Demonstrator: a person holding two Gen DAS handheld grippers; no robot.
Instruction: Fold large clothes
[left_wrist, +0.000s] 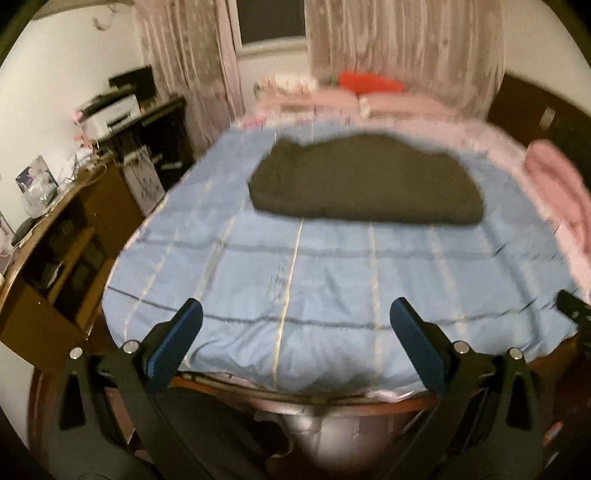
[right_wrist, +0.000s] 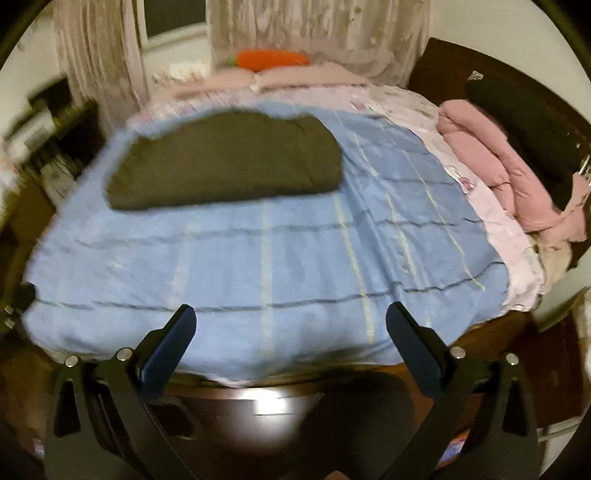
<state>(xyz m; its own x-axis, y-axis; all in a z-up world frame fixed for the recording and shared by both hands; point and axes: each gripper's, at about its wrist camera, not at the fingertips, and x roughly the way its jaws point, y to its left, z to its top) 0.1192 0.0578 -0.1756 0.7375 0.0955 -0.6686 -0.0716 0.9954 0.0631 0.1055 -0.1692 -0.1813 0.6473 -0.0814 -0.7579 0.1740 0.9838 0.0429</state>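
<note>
Both tools, left tool (left_wrist: 295, 325) and right tool (right_wrist: 290, 328), are open and empty; ahead of them, well apart, the dark folded garment (left_wrist: 365, 181) lies crosswise on the blue checked bed cover (left_wrist: 332, 288), seemingly equally far from both.

The dark garment (left_wrist: 365, 184) lies folded into a compact, thick, roughly rectangular bundle with rounded corners, flat on the far half of the blue striped bedspread (left_wrist: 314, 280), its long side running across the bed and its fabric too blurred to show seams or detail.
</note>
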